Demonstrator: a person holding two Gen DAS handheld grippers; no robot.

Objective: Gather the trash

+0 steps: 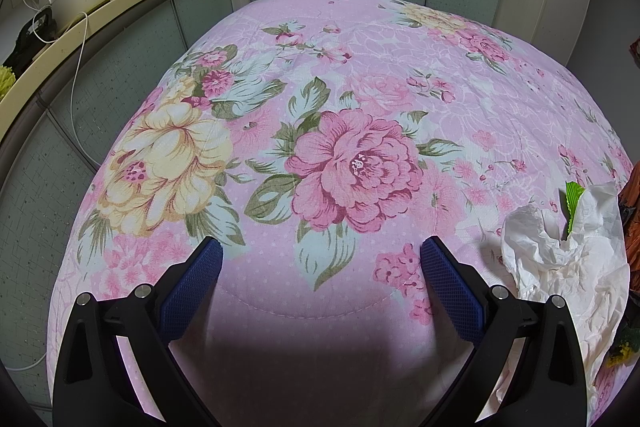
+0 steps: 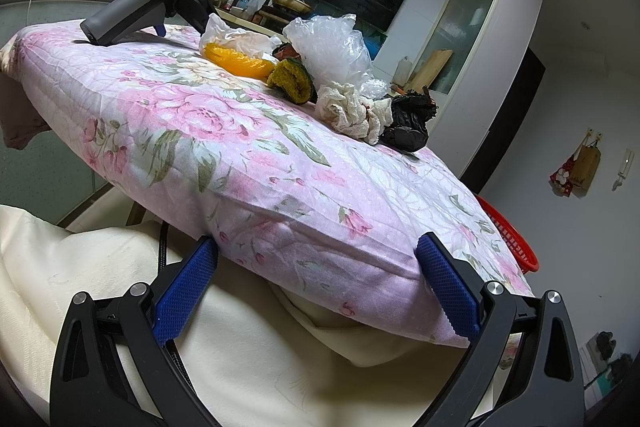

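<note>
Evidently light, soft, crushable stuff throughout: white crumpled paper (image 1: 568,263), clear plastic bag (image 2: 332,47), orange wrapper (image 2: 236,61), gauzy rag (image 2: 352,111), black wad (image 2: 408,127), all heaped on the floral-covered surface (image 2: 240,155). Best pinched at a raised fold, since flat film slips. Left gripper (image 1: 320,259) with fingers apart, just left of the paper, holding nothing. Right gripper (image 2: 318,259) likewise spread, low at the surface's near edge, well short of the paper. Only the right view shows the whole heap and a red basket (image 2: 512,239) beyond it; the left shows just the paper.
</note>
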